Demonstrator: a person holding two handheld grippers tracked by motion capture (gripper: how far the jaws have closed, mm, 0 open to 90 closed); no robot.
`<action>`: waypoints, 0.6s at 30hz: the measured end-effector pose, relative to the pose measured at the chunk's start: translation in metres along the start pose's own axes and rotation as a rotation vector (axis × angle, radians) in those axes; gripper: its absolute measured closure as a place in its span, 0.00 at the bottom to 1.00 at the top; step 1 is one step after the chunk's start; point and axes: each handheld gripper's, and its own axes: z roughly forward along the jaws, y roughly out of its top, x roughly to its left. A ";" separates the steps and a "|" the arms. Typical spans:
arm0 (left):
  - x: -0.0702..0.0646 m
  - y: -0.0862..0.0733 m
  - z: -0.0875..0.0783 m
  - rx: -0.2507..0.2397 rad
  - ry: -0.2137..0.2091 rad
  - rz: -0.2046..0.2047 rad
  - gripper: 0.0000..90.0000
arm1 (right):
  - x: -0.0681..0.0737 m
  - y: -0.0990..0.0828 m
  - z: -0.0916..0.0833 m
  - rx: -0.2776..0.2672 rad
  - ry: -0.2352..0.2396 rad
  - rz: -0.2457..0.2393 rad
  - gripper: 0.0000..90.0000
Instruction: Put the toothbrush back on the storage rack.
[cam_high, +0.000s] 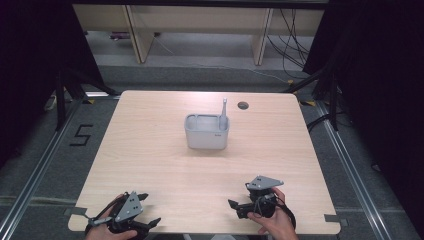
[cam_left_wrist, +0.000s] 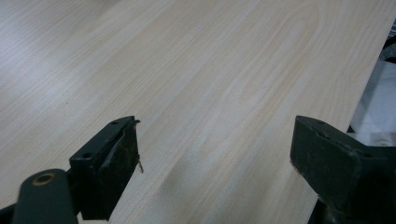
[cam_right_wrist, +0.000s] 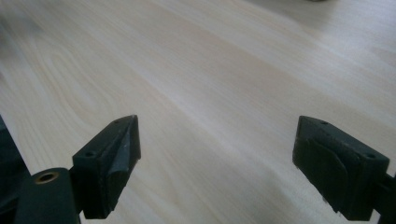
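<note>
With both hand-held grippers (cam_high: 150, 210) (cam_high: 239, 199) spread empty at the pale wooden counter (cam_high: 150, 150) edge, approach grey plastic bin (cam_high: 206, 132) squarely.

container (cam_high: 207, 134) mid-table (cam_high: 150, 150), utensil (cam_high: 224, 112) upright inside at right, left gripper (cam_high: 149, 210) and right gripper (cam_high: 239, 196) near front edge

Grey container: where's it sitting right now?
High view: the grey container stands on the table, centre and toward the far edge, near the round hole, well beyond the left gripper and right gripper.
</note>
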 end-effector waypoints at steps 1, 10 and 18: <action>0.002 0.000 -0.001 0.010 0.004 0.013 0.17 | 0.001 -0.001 -0.001 0.014 0.000 0.003 0.18; 0.000 0.001 -0.001 0.013 -0.003 0.009 0.16 | 0.000 -0.006 0.000 0.020 0.011 -0.049 0.18; 0.001 0.001 -0.001 0.017 -0.007 0.008 0.17 | 0.002 -0.006 0.001 0.037 0.021 -0.039 0.18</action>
